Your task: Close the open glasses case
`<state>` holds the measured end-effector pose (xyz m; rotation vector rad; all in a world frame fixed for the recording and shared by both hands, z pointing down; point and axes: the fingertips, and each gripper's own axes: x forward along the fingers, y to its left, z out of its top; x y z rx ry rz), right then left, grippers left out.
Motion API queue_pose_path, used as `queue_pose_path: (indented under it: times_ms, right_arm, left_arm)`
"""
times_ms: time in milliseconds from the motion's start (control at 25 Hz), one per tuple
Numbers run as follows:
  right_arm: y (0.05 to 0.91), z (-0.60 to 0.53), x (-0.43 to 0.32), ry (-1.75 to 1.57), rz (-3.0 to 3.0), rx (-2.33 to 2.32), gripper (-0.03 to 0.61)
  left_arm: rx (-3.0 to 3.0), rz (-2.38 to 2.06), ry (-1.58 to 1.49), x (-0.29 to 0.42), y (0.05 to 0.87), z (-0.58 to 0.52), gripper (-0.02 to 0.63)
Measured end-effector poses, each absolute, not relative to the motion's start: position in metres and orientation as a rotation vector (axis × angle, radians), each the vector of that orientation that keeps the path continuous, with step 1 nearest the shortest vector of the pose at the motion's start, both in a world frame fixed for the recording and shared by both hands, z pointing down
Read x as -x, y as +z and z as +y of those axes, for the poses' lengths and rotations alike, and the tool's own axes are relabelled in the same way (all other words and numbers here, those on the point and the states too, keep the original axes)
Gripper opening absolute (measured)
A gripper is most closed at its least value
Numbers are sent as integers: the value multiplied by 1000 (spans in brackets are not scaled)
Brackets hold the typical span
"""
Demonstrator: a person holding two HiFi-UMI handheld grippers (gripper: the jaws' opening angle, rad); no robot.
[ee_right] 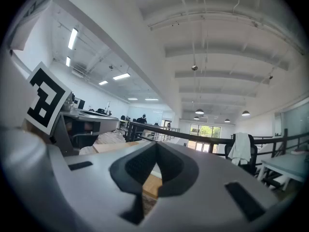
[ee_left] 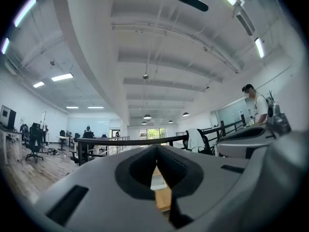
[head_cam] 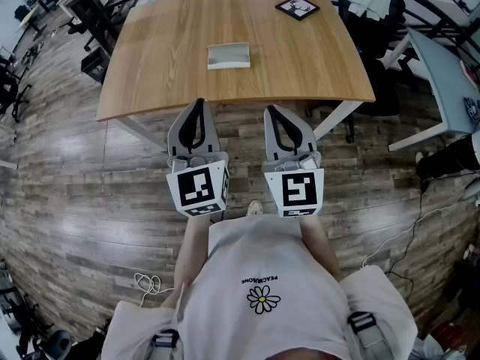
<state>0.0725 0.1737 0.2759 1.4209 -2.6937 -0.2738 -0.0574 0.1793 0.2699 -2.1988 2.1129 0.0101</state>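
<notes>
The glasses case (head_cam: pixel 228 55) lies open on the wooden table (head_cam: pixel 300 66), pale grey, a little left of the table's middle. Both grippers hang side by side over the floor, just short of the table's near edge and pointing level toward it. My left gripper (head_cam: pixel 198 103) is shut with nothing in it, and its tips meet (ee_left: pixel 157 151) in the left gripper view. A pale strip of the case (ee_left: pixel 157 181) shows through the loop of its jaws. My right gripper (head_cam: pixel 270 109) is also shut and empty, its tips touching (ee_right: pixel 155 146) in the right gripper view.
A black square marker tile (head_cam: pixel 297 7) lies at the table's far right. A pale desk (head_cam: pixel 442 81) and dark chairs stand to the right, black racks (head_cam: pixel 90 21) to the left. White cables (head_cam: pixel 150 282) trail over the wood-plank floor.
</notes>
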Motion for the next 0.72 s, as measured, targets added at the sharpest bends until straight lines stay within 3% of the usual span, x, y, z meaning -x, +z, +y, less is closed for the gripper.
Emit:
queue_pose_path:
  times_ms: [720]
  right_arm:
    - [289, 172, -77, -187, -2777, -1390, 6]
  left_arm:
    - [2164, 2107, -10, 54, 271, 181, 17]
